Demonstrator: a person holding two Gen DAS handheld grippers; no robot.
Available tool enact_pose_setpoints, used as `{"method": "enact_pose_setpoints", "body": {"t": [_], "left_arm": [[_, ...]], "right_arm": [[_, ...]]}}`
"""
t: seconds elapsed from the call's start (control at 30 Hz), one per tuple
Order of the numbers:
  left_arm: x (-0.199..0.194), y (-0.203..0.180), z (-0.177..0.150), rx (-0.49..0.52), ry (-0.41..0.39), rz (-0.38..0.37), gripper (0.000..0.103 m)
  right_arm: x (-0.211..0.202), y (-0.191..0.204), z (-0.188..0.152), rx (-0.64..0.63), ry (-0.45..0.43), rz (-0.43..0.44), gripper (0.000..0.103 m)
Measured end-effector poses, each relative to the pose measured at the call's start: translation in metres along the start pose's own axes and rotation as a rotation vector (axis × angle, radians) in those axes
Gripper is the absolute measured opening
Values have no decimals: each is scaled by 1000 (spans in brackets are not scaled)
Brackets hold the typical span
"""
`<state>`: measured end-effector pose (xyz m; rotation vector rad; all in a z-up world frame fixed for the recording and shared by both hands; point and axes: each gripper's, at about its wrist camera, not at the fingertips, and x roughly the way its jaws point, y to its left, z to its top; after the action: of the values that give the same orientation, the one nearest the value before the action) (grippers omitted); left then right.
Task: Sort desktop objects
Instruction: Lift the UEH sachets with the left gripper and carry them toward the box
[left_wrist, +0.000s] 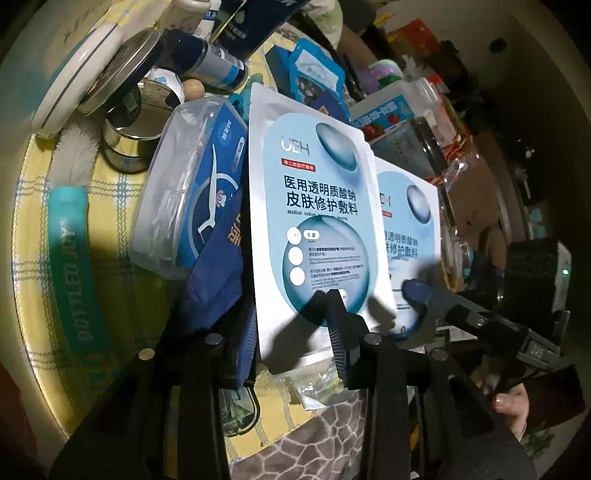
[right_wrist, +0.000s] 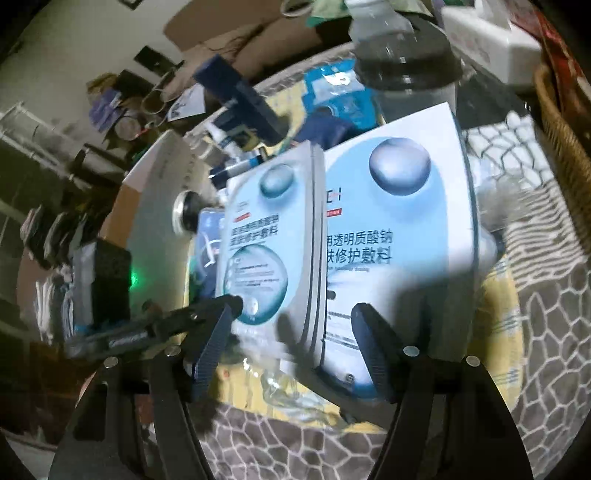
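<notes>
White-and-blue sachet (left_wrist: 314, 221); yellow-checked tablecloth (left_wrist: 110, 192).

Table is covered by a yellow checked cloth (left_wrist: 110, 206). A grey stone-patterned cover (right_wrist: 535, 350) is seen at the near edge. A wicker basket (right_wrist: 565, 122) is set at far right. A pale wall (right_wrist: 74, 44) is seen behind, blurred.

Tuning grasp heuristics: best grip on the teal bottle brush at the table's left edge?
Take the bottle brush by its teal sleeve, from above, claw fingers across its width. It lies flat on the tablecloth; the sleeve is firm, the white bristles soft, and the floss-pick box crowds its right.
</notes>
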<state>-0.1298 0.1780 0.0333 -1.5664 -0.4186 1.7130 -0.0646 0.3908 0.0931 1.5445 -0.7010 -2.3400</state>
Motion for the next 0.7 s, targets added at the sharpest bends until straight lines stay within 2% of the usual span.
{"method": "enact_pose_setpoints", "body": {"t": [0.1, 0.17, 0.23, 0.3, 0.4, 0.7], "left_arm": [[2, -1, 1, 14, 9, -6, 33], [1, -1, 1, 24, 9, -4, 33], [-1, 0, 1, 23, 2, -8, 33], [-6, 2, 0, 18, -13, -8, 33], [-13, -1, -3, 22, -28, -5, 33], [-51, -24, -12, 68, -75, -25, 33]], "right_arm": [[12, -2, 1, 27, 27, 54, 68], [14, 1, 0, 19, 25, 45, 68], [13, 0, -1, 23, 18, 63, 57], [10, -3, -3, 35, 15, 87, 42], [6, -1, -9, 21, 6, 109, 39], [-28, 32, -17, -64, -64, 91, 39]]}}
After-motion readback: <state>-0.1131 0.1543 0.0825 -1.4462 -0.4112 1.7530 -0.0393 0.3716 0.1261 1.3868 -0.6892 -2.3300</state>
